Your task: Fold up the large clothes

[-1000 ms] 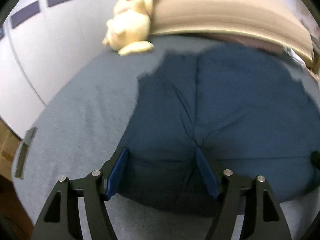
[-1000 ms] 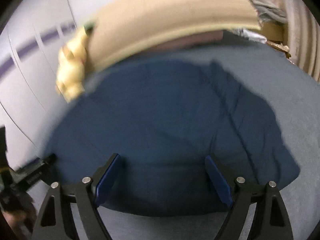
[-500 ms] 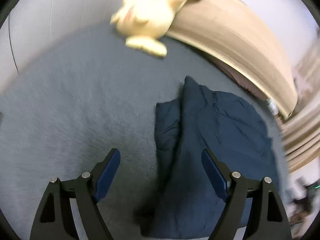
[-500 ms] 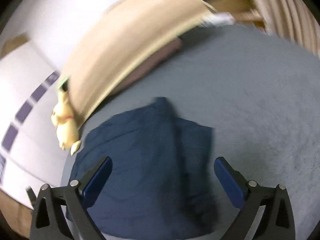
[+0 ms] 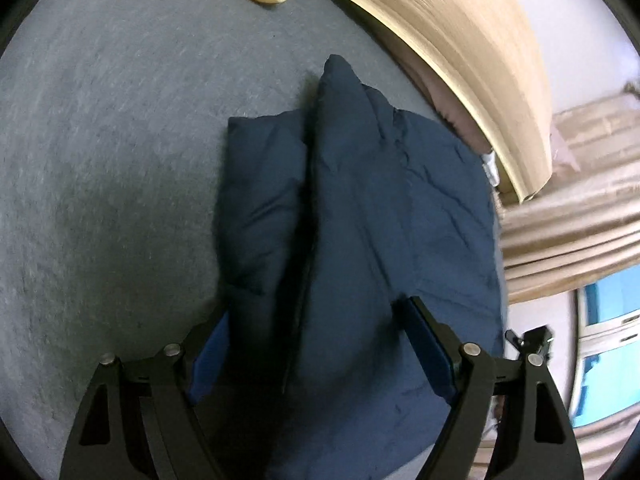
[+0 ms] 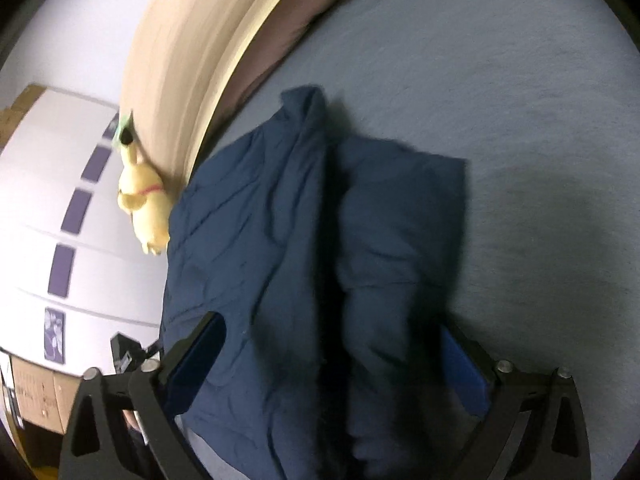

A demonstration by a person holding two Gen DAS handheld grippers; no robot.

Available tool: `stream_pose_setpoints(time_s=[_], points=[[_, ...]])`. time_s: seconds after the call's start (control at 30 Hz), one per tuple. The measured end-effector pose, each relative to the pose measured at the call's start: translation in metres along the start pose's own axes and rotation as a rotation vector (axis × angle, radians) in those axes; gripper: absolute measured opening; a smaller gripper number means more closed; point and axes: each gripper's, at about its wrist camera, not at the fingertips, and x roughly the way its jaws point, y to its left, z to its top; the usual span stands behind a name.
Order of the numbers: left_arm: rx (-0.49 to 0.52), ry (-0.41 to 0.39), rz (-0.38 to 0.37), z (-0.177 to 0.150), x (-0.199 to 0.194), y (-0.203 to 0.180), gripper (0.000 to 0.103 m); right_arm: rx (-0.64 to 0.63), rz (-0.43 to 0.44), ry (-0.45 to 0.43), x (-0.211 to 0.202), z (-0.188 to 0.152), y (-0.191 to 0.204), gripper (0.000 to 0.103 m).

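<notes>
A dark blue garment (image 5: pixel 360 208) lies on the grey-blue bed cover (image 5: pixel 120 160), bunched into two long ridges with a deep crease between them. In the left wrist view my left gripper (image 5: pixel 318 308) straddles its near end. The jaws are closing and the cloth bulges between the blue pads (image 5: pixel 428 352); I see no firm pinch. From the right wrist view the same garment (image 6: pixel 260 240) runs away from my right gripper (image 6: pixel 330 322). Its jaws are also closing around both ridges, and the pads (image 6: pixel 464 372) stand at the cloth's sides.
A yellow plush toy (image 6: pixel 146 208) lies against the beige headboard (image 6: pixel 192 60), with a mauve pillow (image 6: pixel 304 12) below it. A white wardrobe with purple panels (image 6: pixel 60 200) and a cardboard box (image 6: pixel 36 396) stand on one side, and curtains (image 5: pixel 568 220) and a window (image 5: pixel 608 320) on the other.
Both views have swung round, from facing the garment spread wide to looking along it from its two ends. The cloth is now narrower and ridged. Both pairs of pads stand closer than half a second ago.
</notes>
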Motion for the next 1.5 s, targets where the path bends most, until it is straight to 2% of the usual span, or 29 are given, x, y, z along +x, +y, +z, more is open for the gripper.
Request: stream_pose_setpoints(time_s=[0.03, 0.07, 0.17, 0.27, 0.4, 0.63, 0.77, 0.9, 1.03, 1.13, 1.23, 1.3, 1.4, 1.5], points=[[0.025, 0.007, 0.022, -0.001, 0.003, -0.006, 0.051, -0.019, -0.035, 0.024, 0.007, 0.001, 0.006, 0.06], [0.031, 0.005, 0.041, -0.002, 0.003, -0.01, 0.044, -0.035, -0.057, 0.042, 0.012, 0.002, 0.01, 0.051], [0.07, -0.008, 0.086, -0.002, 0.002, -0.027, 0.027, -0.127, -0.115, 0.049, 0.013, 0.003, 0.036, 0.031], [0.132, -0.046, 0.137, -0.002, -0.01, -0.052, 0.017, -0.19, -0.151, 0.015, -0.005, 0.002, 0.063, 0.023], [0.173, -0.102, 0.149, 0.006, -0.033, -0.078, 0.015, -0.284, -0.169, -0.028, -0.03, 0.002, 0.109, 0.019], [0.277, -0.241, 0.127, 0.005, -0.104, -0.141, 0.015, -0.455, -0.175, -0.138, -0.095, -0.002, 0.2, 0.017], [0.324, -0.309, 0.09, -0.009, -0.153, -0.154, 0.015, -0.518, -0.165, -0.204, -0.145, -0.016, 0.228, 0.016], [0.367, -0.362, 0.066, -0.024, -0.181, -0.167, 0.015, -0.561, -0.152, -0.269, -0.19, -0.039, 0.239, 0.016], [0.384, -0.387, 0.046, -0.052, -0.189, -0.161, 0.015, -0.559, -0.14, -0.294, -0.209, -0.062, 0.23, 0.016], [0.385, -0.376, 0.043, -0.068, -0.178, -0.147, 0.015, -0.535, -0.143, -0.283, -0.205, -0.078, 0.207, 0.016], [0.362, -0.351, 0.044, -0.092, -0.158, -0.126, 0.015, -0.508, -0.16, -0.251, -0.181, -0.095, 0.173, 0.016], [0.323, -0.32, 0.043, -0.107, -0.131, -0.099, 0.015, -0.457, -0.161, -0.218, -0.158, -0.105, 0.14, 0.016], [0.255, -0.26, 0.102, -0.127, -0.095, -0.062, 0.016, -0.342, -0.189, -0.151, -0.119, -0.123, 0.081, 0.016], [0.183, -0.192, 0.124, -0.136, -0.067, -0.028, 0.024, -0.223, -0.196, -0.102, -0.094, -0.139, 0.032, 0.024]])
